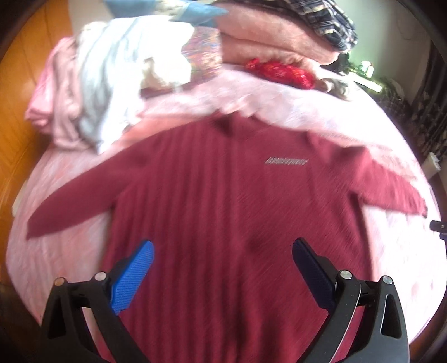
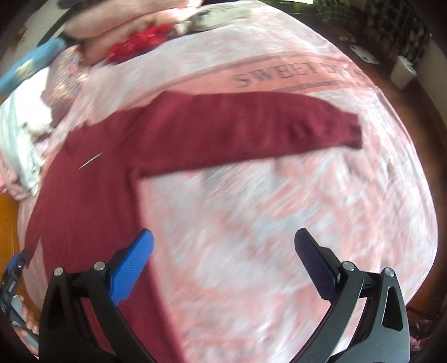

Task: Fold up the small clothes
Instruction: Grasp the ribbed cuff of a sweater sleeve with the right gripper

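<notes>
A dark red long-sleeved sweater (image 1: pixel 223 195) lies flat on the pink bedspread (image 1: pixel 69 245), sleeves spread to both sides, a small grey label on its chest. My left gripper (image 1: pixel 223 248) is open and empty, above the sweater's lower body. In the right wrist view the sweater's body (image 2: pixel 83 212) is at the left and its right sleeve (image 2: pixel 251 131) stretches out to the right. My right gripper (image 2: pixel 223 237) is open and empty, over the bedspread (image 2: pixel 265 237) just right of the sweater's side edge. Both views are motion-blurred.
A heap of white and pink clothes (image 1: pixel 92 92) lies at the bed's far left. Folded pink blankets (image 1: pixel 268 36), a plaid cloth (image 1: pixel 329 19) and a red shiny item (image 1: pixel 279 69) lie at the back. Orange wooden floor (image 1: pixel 16 97) is on the left.
</notes>
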`<state>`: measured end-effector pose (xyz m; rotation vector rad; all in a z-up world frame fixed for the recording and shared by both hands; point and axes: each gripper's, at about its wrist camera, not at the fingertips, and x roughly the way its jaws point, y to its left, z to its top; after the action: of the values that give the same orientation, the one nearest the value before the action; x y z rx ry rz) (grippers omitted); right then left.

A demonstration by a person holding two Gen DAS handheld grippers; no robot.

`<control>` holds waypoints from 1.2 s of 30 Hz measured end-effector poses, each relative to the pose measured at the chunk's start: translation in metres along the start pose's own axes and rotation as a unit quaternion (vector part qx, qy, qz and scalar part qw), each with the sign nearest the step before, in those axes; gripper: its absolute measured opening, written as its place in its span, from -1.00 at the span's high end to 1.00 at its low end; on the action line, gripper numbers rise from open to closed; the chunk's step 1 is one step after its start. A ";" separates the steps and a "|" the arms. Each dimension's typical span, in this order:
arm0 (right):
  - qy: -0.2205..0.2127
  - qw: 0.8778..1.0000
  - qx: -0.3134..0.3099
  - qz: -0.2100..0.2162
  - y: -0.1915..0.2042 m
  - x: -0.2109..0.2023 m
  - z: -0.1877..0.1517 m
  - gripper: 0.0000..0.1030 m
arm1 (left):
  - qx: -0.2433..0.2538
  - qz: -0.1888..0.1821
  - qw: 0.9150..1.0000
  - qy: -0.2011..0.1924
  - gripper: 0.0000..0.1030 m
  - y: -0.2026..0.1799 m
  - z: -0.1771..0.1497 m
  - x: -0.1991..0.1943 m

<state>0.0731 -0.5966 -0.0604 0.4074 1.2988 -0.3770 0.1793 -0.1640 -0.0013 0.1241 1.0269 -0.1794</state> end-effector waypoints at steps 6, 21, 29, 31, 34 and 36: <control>0.018 0.993 0.101 0.052 -0.109 0.068 0.065 -0.94 | 0.004 -0.015 1.000 -0.003 -0.93 -0.067 0.043 0.057; 0.015 0.994 0.096 0.058 -0.169 0.134 0.110 -0.48 | 0.012 0.001 1.000 0.010 -0.93 -0.136 0.083 0.140; -0.013 0.992 0.104 0.073 -0.166 0.117 0.111 0.85 | 0.006 -0.004 1.000 0.018 -0.93 -0.142 0.086 0.149; -0.026 0.992 0.098 0.075 -0.162 0.103 0.110 0.87 | 0.005 -0.004 1.000 0.020 -0.93 -0.137 0.085 0.149; -0.054 0.991 0.065 0.105 -0.126 0.070 0.109 0.87 | 0.001 -0.005 1.000 0.022 -0.93 -0.125 0.085 0.147; -0.068 0.990 0.031 0.117 -0.089 0.050 0.110 0.87 | -0.002 0.000 1.000 0.019 -0.93 -0.112 0.084 0.143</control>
<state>0.1341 -0.7299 -0.0925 0.5713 1.0950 -0.2432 0.2985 -0.3020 -0.0833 0.1237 1.0655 -0.1758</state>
